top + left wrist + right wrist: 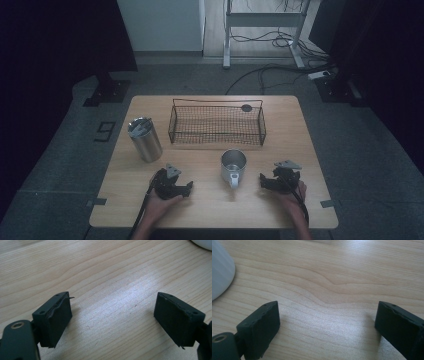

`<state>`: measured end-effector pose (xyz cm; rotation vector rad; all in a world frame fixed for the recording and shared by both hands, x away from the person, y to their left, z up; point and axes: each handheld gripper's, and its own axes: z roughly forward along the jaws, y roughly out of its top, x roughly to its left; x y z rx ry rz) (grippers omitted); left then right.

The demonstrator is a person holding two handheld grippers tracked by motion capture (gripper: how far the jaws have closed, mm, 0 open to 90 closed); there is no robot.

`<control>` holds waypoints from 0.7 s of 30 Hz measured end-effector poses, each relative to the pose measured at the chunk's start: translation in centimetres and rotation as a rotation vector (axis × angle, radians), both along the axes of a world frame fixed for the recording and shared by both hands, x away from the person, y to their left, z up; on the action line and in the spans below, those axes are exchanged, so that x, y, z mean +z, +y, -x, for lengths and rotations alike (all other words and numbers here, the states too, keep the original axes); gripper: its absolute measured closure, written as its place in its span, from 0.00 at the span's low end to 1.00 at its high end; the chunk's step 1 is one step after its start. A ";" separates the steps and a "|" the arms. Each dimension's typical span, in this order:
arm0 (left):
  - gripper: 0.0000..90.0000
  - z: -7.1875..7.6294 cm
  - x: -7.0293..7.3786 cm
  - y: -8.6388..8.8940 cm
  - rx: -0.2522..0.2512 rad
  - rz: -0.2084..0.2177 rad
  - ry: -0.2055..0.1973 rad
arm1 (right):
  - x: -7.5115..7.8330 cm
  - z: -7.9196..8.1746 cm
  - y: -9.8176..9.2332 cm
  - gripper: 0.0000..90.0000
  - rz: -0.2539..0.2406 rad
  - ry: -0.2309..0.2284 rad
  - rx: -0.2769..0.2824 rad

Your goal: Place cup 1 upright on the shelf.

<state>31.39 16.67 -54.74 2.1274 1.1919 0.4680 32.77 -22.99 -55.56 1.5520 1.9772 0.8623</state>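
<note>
The mug point(233, 165) is a small cylinder of dull brushed metal with a looped handle turned toward the person, standing upright near the front middle of the counter point(305, 145), between the two hands and nearest to them; its mouth faces up and its inside looks bare. The counter is pale wood with long wavy grain, smooth and faintly glossy where the light falls. The left claw point(188, 187) rests low on the wood to the left of the mug, well short of touching it, and in the left gripper view its two blocky black pads point(55, 320) stand apart with bare wood between them; a thin strip of pad facing curls loose at the upper edge of one. The right claw point(262, 180) sits just right of the mug's handle, and the right gripper view shows its matt rubbery pads point(262, 327) likewise spread with nothing between them, the mug's pale rounded wall at the left edge of that view. Behind the mug lies a long rectangular basket point(217, 124) of dark wire mesh, open-topped, with a small dark round disc point(246, 107) by its far right corner. To the left stands a taller steel tumbler point(145, 139), slightly tapered, with a shiny lid-like piece lying across its mouth.
</note>
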 end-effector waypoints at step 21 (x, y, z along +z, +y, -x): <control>0.17 0.6 2.2 1.3 0.037 0.060 -0.047 | 0.0 0.0 0.0 0.08 -0.002 -0.002 -0.021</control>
